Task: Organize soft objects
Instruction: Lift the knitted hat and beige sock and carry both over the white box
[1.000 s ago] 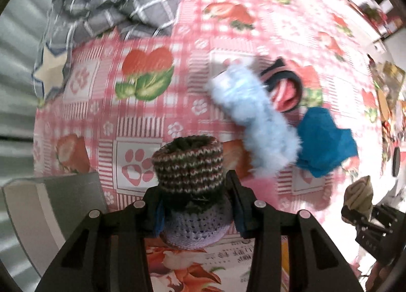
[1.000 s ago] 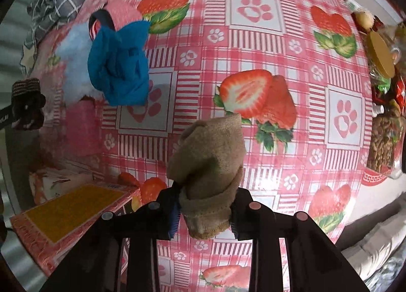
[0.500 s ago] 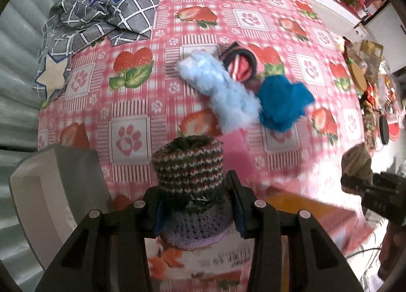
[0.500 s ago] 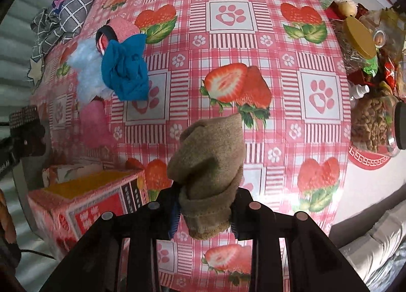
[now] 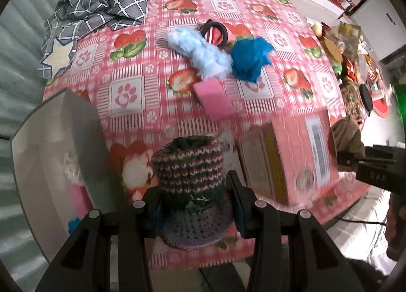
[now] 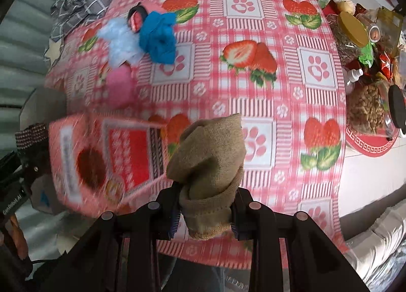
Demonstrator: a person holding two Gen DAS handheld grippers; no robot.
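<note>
You get bright daylight in both views, washing out to white glare at the right edges. Fisheye bending curves the pink strawberry-print tablecloth (image 6: 266, 94) toward dark round corners. The pink printed cardboard box (image 6: 106, 160) smears with motion blur, while the far blue crumpled cloth (image 5: 250, 60) stays fairly sharp.

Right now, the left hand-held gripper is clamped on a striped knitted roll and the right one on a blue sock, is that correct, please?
Not quite: the right hand-held gripper grips a tan sock, as the right wrist view shows. The blue sock lies on the tablecloth. The left hand-held gripper does hold the striped knitted roll.
</note>
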